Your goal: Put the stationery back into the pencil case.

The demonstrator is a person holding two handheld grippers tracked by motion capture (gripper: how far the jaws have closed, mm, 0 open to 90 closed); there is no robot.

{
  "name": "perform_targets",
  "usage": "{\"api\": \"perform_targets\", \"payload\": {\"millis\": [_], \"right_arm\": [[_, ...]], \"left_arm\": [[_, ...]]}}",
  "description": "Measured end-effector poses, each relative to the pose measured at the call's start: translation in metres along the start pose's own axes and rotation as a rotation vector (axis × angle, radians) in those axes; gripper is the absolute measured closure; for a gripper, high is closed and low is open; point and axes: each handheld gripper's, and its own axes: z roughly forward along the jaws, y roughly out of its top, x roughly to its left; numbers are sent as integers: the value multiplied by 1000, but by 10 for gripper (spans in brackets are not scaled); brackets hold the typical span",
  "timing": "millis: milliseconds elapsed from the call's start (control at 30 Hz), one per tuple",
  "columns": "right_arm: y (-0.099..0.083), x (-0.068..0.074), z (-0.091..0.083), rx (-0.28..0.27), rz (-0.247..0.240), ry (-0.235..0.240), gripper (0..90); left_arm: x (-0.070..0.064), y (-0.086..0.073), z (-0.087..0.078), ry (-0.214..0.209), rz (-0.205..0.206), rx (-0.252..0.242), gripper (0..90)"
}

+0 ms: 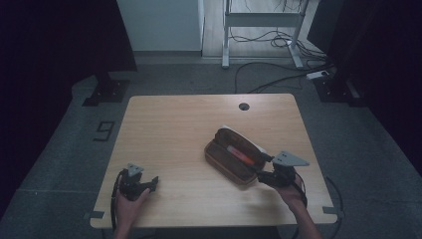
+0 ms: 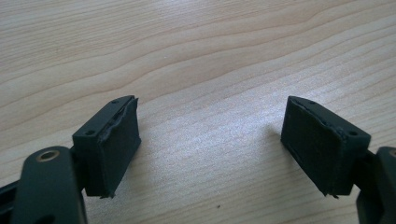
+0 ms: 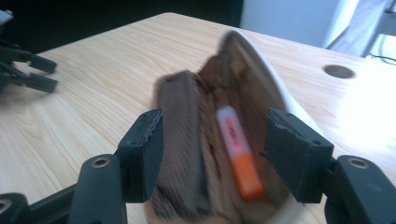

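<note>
Two grippers work at the worktop (image 1: 169, 124): high view, the brown pencil case (image 1: 234, 155) lies open right of centre. Left gripper (image 2: 210, 144) jaws gape over bare wood. Right gripper (image 3: 212, 154) jaws, wide apart, straddle the case's near end, orange marker (image 3: 240, 151) inside.

Beyond your fingers you see the wooden table (image 1: 174, 129) with a round cable hole (image 1: 244, 106); farther off, floor cables (image 1: 278, 79) and a white desk frame (image 1: 263, 22).

Brown case (image 1: 234, 159) with orange-and-white marker (image 1: 241, 155) on pale wood-grain table (image 1: 169, 129)
</note>
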Motion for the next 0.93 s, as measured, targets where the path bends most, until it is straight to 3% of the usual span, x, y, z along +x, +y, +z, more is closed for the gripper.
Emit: {"api": "perform_targets", "payload": {"millis": [100, 333, 533, 667, 833, 933], "right_arm": [[-11, -9, -11, -9, 12, -27, 372], [-28, -28, -18, 43, 32, -71, 367], [-46, -43, -9, 84, 69, -105, 367], [-53, -47, -3, 129, 68, -136, 360], [-56, -49, 0, 145, 89, -127, 350], [-59, -50, 3, 183, 93, -125, 340]], "left_arm": [[0, 0, 0, 1, -1, 0, 194], [0, 0, 0, 1, 0, 1, 194], [0, 0, 0, 1, -1, 0, 193], [0, 0, 0, 1, -1, 0, 194], [0, 0, 0, 1, -1, 0, 194], [0, 0, 0, 1, -1, 1, 194]]}}
